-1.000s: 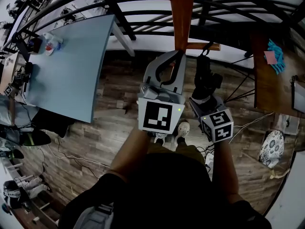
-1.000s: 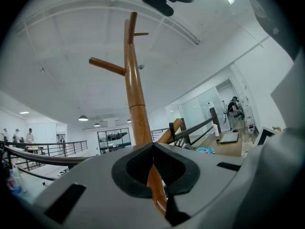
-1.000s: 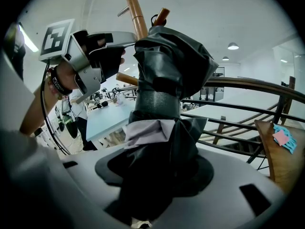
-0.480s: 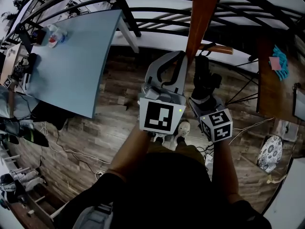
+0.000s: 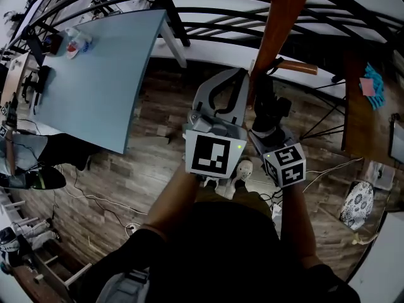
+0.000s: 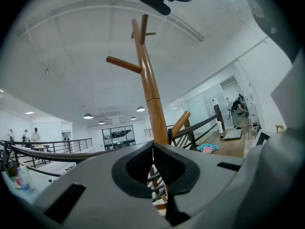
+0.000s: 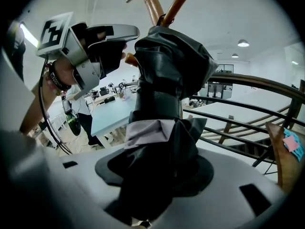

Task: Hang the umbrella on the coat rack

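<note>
Umbrella (image 7: 167, 80) is black, folded, with pale strap (image 7: 150, 130).

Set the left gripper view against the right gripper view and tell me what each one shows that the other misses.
Only the left gripper view: the left gripper with its jaws together and nothing between them, and the long bare pole of the coat rack rising towards the ceiling. Only the right gripper view: the folded black umbrella clamped in the right gripper, the left gripper's marker cube, and the blue table. Both: the wooden coat rack and the dark railing.
</note>
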Tool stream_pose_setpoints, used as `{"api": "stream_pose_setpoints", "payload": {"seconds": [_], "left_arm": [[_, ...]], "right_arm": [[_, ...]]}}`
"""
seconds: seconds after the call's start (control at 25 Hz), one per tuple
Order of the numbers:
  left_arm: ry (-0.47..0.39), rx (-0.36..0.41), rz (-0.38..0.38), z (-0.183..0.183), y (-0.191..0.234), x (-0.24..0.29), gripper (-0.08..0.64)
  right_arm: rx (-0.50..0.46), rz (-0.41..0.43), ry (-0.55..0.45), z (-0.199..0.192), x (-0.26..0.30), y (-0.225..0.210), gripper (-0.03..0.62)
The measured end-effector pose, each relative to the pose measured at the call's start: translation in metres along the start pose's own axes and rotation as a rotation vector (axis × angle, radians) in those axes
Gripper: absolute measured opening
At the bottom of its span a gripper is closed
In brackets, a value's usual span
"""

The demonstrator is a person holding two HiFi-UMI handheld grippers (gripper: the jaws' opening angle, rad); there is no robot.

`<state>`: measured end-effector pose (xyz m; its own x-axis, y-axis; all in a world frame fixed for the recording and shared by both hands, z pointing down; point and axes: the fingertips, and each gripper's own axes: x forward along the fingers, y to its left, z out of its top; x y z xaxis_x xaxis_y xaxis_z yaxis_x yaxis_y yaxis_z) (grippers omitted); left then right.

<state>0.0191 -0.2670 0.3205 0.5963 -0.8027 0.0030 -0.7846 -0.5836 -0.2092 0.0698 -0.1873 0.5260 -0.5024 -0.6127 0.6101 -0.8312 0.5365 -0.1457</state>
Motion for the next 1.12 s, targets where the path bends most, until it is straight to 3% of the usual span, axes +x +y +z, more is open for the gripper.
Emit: {"api": "stream_pose_setpoints", "payload": {"seconds": [0.36, 0.68, 1.12], "left_arm": [[0.012, 0.001, -0.014, -0.004, -0.006, -0.001, 0.014], [0.009, 0.002, -0.02, -0.002, -0.008, -0.003, 0.014], [0.023, 0.008, -0.022, -0.005, -0.012, -0.004, 0.013]], "right_arm": [[0.039, -0.008, 0.024, -0.017, 0.008, -0.008, 0.239], [0.001, -0.109, 0.019, -0.02, 0.014, -0.027, 0.25], [-0.024, -0.153, 0.006, -0.019, 0.021, -0.034, 0.253]]}}
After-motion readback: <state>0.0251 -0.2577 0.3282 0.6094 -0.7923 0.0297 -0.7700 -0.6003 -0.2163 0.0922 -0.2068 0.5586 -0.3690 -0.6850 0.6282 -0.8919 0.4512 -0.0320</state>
